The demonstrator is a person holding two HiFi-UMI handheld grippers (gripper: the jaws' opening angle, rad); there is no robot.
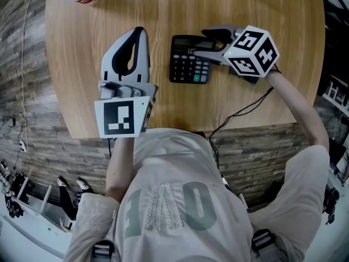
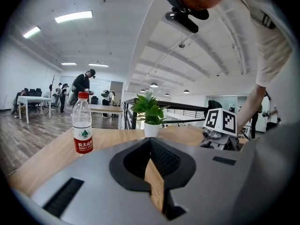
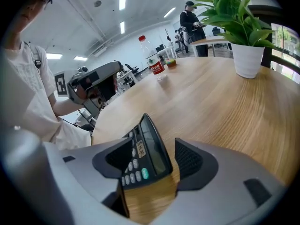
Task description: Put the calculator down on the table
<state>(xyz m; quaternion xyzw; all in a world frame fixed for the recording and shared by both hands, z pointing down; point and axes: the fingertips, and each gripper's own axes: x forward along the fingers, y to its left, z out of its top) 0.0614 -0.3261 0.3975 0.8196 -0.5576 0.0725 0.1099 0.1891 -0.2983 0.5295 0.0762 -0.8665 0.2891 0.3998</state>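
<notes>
Lying flat on the desk (image 1: 163,4), well in from its edges with bare wood around, the calculator (image 1: 188,65) sits between the right gripper's (image 1: 205,43) parted jaws, which do not press it. The left gripper (image 1: 139,33) is empty beside it, jaws together. A water bottle (image 2: 82,124) near the far rim bears a red label reading 农夫山泉.

Open-plan office or laboratory floor. Long strip lights (image 2: 73,16) run across a high white ceiling, and white tables (image 2: 35,99) stand on a wood-plank floor (image 2: 28,135), with several people (image 2: 83,86) standing among them in the background. In the foreground, a round wooden bench (image 1: 163,10) carries a potted plant (image 3: 243,27) and a water bottle (image 2: 82,123), and a dark railing (image 2: 185,108) runs behind it.
</notes>
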